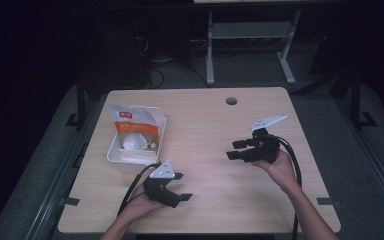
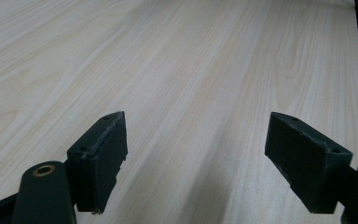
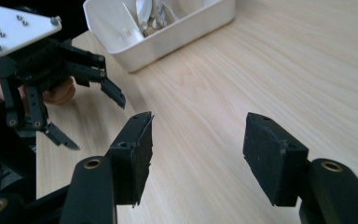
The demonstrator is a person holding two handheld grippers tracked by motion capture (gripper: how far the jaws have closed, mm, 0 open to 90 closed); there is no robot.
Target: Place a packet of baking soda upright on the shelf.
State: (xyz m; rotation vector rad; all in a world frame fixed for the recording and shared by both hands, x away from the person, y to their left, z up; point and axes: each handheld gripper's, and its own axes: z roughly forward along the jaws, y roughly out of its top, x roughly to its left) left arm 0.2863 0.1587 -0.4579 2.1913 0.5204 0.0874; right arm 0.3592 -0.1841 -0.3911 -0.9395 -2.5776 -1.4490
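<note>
— Item under inspection?
— A white rectangular tub [image 1: 114, 150] is set upright at the bench's left side; an orange-and-white pouch [image 1: 132, 125] is propped inside, leaning on the far wall.

A light wooden table [image 1: 205, 120] with a pale, straight grain stands in the middle of a dark room. A small round hole [image 1: 231, 101] is cut into the tabletop near its far edge. Grey carpet-like floor [image 1: 360, 165] lies on both sides of the table, and dark metal rails [image 1: 75, 155] run along the table's left and right sides. Beyond the far edge of the table stands a pale grey metal frame [image 1: 250, 45] with two legs and a crossbar. To the left of that frame, black cables [image 1: 155, 70] lie on the floor. The space behind the table is almost black, while light falls on the tabletop.
</note>
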